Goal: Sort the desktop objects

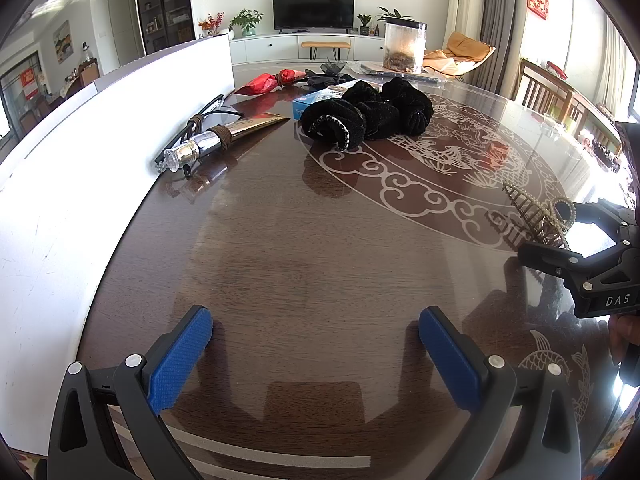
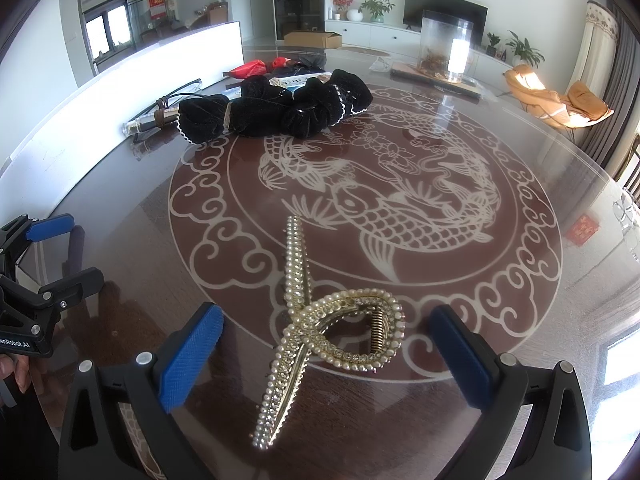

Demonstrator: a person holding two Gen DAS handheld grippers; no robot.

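A gold pearl-studded hair claw [image 2: 320, 332] lies on the glass table between the open fingers of my right gripper [image 2: 326, 350], which do not touch it; it also shows in the left wrist view [image 1: 540, 212]. Black velvet scrunchies [image 1: 368, 114] [image 2: 276, 108] lie further back. A gold tube with a silver cap [image 1: 224, 138] and black-framed glasses [image 1: 200, 120] lie by the white board. My left gripper [image 1: 316, 344] is open and empty over bare table. It shows at the left in the right wrist view [image 2: 68, 248].
A white board [image 1: 100, 128] stands along the left edge of the table. A blue box [image 1: 316, 102], red packets [image 1: 264, 82] and a clear jar [image 1: 404, 44] sit at the far side. The right gripper [image 1: 560, 232] shows at the right in the left wrist view.
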